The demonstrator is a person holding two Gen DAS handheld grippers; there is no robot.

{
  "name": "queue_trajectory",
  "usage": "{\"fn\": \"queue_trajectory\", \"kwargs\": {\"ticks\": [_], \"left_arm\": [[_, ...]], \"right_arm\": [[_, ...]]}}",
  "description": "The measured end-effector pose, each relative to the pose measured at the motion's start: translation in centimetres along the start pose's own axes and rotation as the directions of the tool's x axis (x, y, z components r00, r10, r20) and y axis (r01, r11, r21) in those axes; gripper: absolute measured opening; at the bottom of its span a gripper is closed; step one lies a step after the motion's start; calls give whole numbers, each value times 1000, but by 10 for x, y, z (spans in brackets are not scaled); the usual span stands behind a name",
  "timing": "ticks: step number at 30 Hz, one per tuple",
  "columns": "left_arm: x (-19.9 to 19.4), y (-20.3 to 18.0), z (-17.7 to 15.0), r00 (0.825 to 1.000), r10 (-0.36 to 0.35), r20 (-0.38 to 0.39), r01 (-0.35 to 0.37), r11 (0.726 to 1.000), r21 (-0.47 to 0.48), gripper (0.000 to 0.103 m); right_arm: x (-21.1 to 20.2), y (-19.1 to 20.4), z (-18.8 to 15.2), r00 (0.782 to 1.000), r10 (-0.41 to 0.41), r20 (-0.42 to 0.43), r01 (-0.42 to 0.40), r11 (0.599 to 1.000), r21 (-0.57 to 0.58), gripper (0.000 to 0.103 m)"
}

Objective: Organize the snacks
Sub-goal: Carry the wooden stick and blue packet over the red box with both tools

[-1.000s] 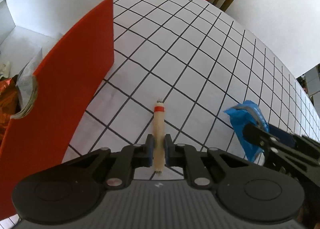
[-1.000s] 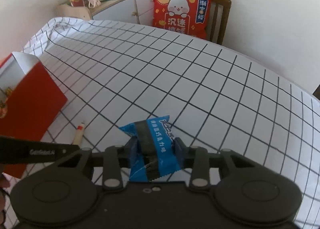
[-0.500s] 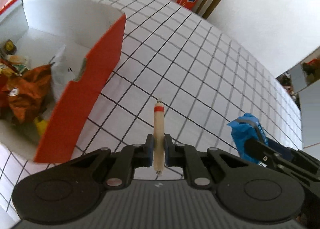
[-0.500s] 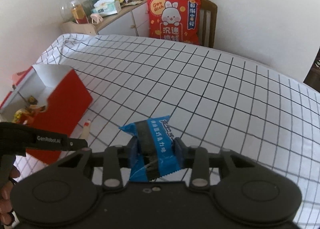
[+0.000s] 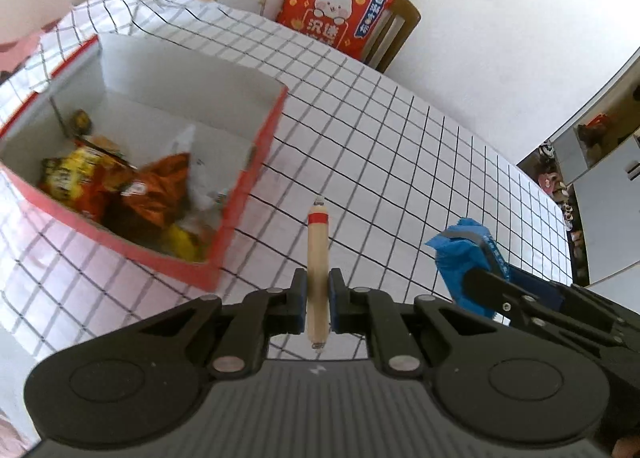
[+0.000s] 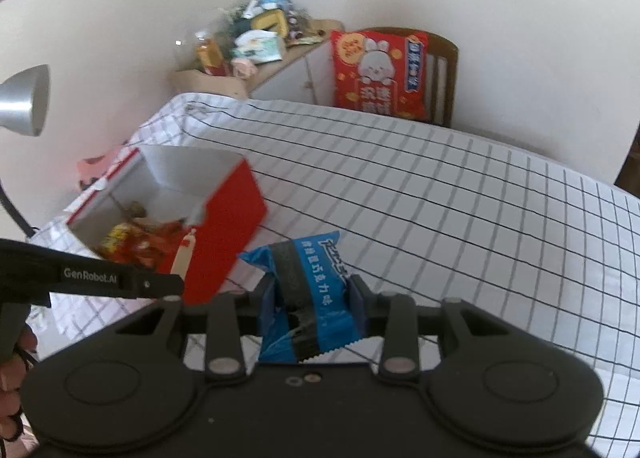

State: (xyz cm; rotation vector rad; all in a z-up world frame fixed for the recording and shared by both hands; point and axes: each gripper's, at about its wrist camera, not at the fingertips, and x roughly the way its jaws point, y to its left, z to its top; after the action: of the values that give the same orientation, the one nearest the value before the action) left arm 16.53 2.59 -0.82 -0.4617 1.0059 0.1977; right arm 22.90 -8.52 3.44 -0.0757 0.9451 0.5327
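Observation:
My left gripper (image 5: 318, 300) is shut on a tan sausage stick (image 5: 317, 254) with a red band near its tip, held in the air just right of the red box (image 5: 244, 185). The box is open, white inside, and holds several orange and yellow snack packets (image 5: 132, 189). My right gripper (image 6: 312, 298) is shut on a blue snack packet (image 6: 308, 290), held above the checked tablecloth to the right of the box (image 6: 228, 230). The packet also shows in the left wrist view (image 5: 468, 258). The left gripper's finger (image 6: 120, 282) and sausage stick (image 6: 182, 256) show in the right wrist view.
The table has a white cloth with a black grid (image 6: 460, 197). A chair with a red rabbit cushion (image 6: 380, 73) stands at the far edge. A cluttered cabinet (image 6: 248, 53) is behind the table. A grey lamp head (image 6: 24, 101) hangs at the left.
Both grippers have risen and pulled back, each keeping its snack. The open top of the red box and its contents have come into view in both cameras.

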Motion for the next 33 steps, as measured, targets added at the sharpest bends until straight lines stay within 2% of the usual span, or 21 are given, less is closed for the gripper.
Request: {"fn": "queue_trajectory", "kwargs": {"ticks": [7, 18, 23, 33], "left_arm": [[-36, 37, 4, 999, 16, 33, -16, 1000, 4, 10], [-64, 102, 43, 993, 53, 104, -51, 998, -22, 10], [-61, 126, 64, 986, 102, 133, -101, 995, -12, 10], [-23, 165, 96, 982, 162, 97, -163, 987, 1, 10]], "right_arm": [[-4, 50, 6, 999, 46, 22, -46, 999, -26, 37], [24, 116, 33, 996, 86, 38, -83, 994, -68, 37], [49, 141, 47, 996, 79, 31, -77, 994, -76, 37], [108, 172, 61, 999, 47, -14, -48, 996, -75, 37]]}}
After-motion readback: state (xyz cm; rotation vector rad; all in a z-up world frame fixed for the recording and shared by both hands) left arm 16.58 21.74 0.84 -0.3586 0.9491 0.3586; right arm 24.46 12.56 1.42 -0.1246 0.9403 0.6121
